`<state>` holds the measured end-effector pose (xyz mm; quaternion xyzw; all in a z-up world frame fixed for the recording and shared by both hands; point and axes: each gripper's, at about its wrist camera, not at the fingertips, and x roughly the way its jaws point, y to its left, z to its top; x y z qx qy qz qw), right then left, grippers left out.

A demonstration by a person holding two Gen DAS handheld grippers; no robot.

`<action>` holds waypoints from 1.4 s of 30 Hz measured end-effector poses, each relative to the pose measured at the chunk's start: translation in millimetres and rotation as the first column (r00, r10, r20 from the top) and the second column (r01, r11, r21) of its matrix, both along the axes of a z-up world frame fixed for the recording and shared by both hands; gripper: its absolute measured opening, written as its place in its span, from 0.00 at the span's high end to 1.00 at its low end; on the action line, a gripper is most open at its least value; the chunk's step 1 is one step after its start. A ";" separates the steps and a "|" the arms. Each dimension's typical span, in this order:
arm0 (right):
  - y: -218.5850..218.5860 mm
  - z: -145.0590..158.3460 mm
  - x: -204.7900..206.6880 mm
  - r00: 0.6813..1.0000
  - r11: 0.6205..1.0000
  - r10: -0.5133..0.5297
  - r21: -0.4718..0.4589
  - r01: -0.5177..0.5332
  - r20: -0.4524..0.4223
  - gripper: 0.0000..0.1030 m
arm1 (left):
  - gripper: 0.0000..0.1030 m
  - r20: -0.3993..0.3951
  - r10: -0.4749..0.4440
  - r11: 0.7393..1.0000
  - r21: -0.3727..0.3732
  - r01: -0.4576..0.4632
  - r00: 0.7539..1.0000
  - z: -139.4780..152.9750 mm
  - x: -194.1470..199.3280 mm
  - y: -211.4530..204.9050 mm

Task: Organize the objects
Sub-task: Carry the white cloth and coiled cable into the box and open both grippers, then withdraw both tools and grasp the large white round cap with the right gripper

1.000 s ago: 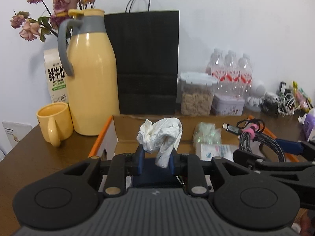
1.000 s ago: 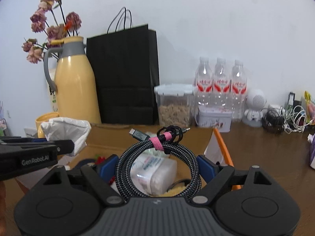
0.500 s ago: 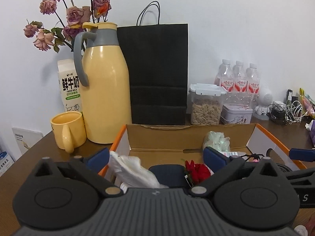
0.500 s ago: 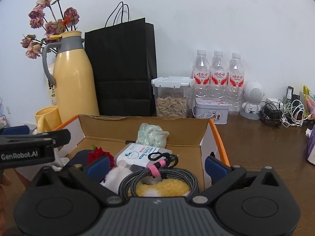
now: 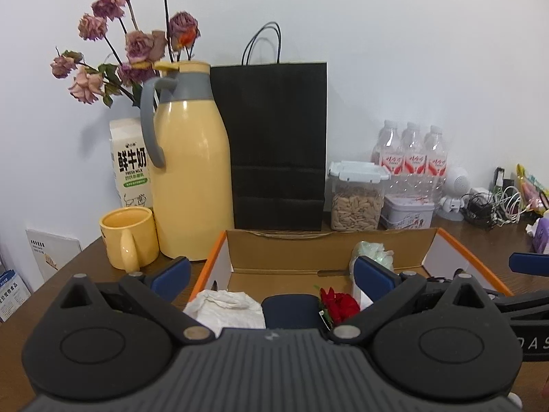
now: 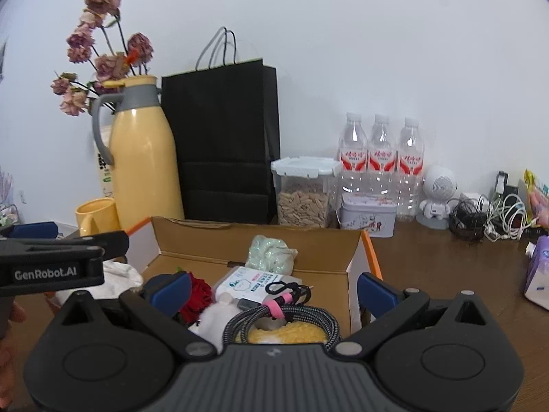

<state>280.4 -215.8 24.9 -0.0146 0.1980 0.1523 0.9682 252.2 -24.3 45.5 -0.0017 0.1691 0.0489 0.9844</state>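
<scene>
An open cardboard box with orange edges sits on the brown table; it also shows in the right wrist view. In it lie a crumpled white bag, a red rose, a dark blue object, a green-white packet, a white pack and a coiled braided cable with a pink tie. My left gripper is open and empty above the box's left part. My right gripper is open and empty above the cable.
Behind the box stand a yellow thermos jug, a yellow mug, a milk carton, a black paper bag, a seed jar, a tin and three water bottles. Tangled cables lie at the right.
My left gripper opened and let the white bag drop into the box. My right gripper opened and released the coiled cable into the box. Both grippers pulled back and up.
</scene>
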 end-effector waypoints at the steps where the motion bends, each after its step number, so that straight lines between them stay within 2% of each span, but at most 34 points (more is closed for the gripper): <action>1: -1.0 2.7 -4.9 1.000 1.000 0.004 -0.001 -0.004 0.005 0.00 | 0.00 0.003 -0.004 1.000 0.000 0.004 1.000 1.9 -4.2 0.0; 7: -9.3 10.8 -35.5 1.000 1.000 0.023 -0.022 -0.023 0.013 0.00 | 0.00 0.010 -0.030 0.999 0.010 0.030 0.999 9.4 -32.2 1.3; 13: -23.7 5.4 -62.4 1.000 0.999 0.017 -0.038 -0.018 -0.022 0.00 | 0.00 -0.023 -0.035 0.999 0.003 0.035 0.999 8.2 -55.6 8.1; 24: -54.9 -23.1 -96.5 0.993 0.996 -0.007 -0.086 -0.003 -0.114 0.00 | 0.00 -0.094 -0.025 0.999 0.033 0.028 0.995 -6.5 -88.9 18.6; 31: -81.1 -45.9 -104.1 0.981 0.992 -0.050 -0.121 0.028 -0.185 0.00 | 0.00 -0.138 -0.021 0.999 0.045 0.027 0.990 -20.0 -102.7 26.9; 39: -83.9 -61.1 -96.7 0.970 0.994 -0.015 -0.108 -0.011 -0.242 0.19 | 0.00 -0.175 -0.017 0.999 0.025 0.022 0.985 -32.1 -109.6 34.1; 42: -74.2 -63.6 -89.6 0.966 0.993 0.012 -0.108 -0.042 -0.259 0.30 | 0.00 -0.179 -0.022 1.000 0.016 0.025 0.984 -34.0 -111.7 35.5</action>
